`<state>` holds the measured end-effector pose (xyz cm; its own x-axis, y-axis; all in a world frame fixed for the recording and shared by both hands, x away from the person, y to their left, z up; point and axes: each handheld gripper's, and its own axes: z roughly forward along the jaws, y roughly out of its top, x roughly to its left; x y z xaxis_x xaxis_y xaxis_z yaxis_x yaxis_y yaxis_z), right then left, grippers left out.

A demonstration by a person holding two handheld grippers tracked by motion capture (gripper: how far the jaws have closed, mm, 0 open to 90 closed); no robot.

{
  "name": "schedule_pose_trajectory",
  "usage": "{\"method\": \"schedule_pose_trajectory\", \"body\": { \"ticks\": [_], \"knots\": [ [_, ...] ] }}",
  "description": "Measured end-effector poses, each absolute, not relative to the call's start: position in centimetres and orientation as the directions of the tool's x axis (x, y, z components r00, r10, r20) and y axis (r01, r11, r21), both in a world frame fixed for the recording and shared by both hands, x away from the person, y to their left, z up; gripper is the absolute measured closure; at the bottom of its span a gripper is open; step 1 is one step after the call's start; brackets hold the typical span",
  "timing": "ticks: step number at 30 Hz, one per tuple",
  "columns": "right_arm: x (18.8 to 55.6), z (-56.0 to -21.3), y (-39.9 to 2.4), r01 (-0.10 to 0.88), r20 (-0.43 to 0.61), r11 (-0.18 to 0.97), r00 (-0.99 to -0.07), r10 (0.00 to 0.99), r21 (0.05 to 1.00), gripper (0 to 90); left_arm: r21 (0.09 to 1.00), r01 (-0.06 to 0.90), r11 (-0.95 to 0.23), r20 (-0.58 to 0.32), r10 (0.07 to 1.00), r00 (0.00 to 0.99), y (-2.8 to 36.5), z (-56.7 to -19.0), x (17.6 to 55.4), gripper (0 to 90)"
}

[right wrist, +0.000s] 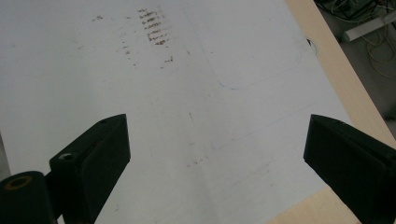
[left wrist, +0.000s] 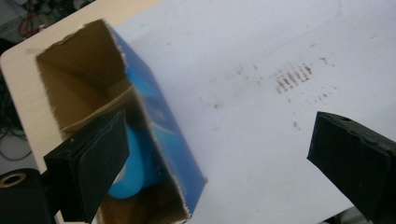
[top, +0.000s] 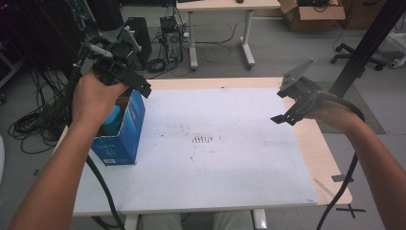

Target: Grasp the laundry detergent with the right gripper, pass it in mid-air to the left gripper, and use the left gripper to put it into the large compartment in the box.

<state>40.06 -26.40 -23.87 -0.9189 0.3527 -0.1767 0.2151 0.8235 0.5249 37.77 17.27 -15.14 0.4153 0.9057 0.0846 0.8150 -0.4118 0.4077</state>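
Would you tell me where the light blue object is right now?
The light blue object sits inside the open blue box at the table's left edge, below the left gripper.

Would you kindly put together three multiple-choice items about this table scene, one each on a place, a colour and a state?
1. Where does the open blue cardboard box stand on the white-topped table?
A. by its left edge
B. at its centre
C. by its right edge

2. What colour is the rounded object inside the box?
A. red
B. light blue
C. yellow

3. How are the fingers of the left gripper?
A. clamped on the box wall
C. shut with nothing between them
B. open, holding nothing

Answers:
1 A, since the high view shows the box near the table's left edge, under the left hand.
2 B, since the left gripper view shows a light blue shape within the brown interior.
3 B, since the two black fingers stand wide apart above the box and table, pressing on nothing.
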Motion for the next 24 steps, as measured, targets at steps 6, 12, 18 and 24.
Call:
{"method": "schedule_pose_trajectory", "body": {
  "ticks": [6,12,18,24],
  "knots": [
    [40.0,-23.8,-26.4,0.220,-0.171,0.819,-0.918,0.357,0.530,6.7,0.399,0.790,-0.466,0.080,0.876,0.476,15.8,-15.4,38.3,5.8],
    [40.1,-23.8,-26.2,0.220,-0.167,0.817,-0.919,0.357,0.533,6.5,0.388,0.771,-0.505,0.069,0.850,0.522,14.5,-15.8,38.9,5.7],
    [40.2,-23.9,-26.0,0.227,-0.160,0.813,-0.918,0.363,0.537,6.4,0.375,0.733,-0.568,0.068,0.805,0.589,12.4,-16.4,39.9,5.6],
    [40.3,-24.0,-25.9,0.234,-0.154,0.814,-0.918,0.365,0.532,6.3,0.351,0.678,-0.646,0.074,0.741,0.668,10.4,-17.3,40.5,5.7]
  ]
}}
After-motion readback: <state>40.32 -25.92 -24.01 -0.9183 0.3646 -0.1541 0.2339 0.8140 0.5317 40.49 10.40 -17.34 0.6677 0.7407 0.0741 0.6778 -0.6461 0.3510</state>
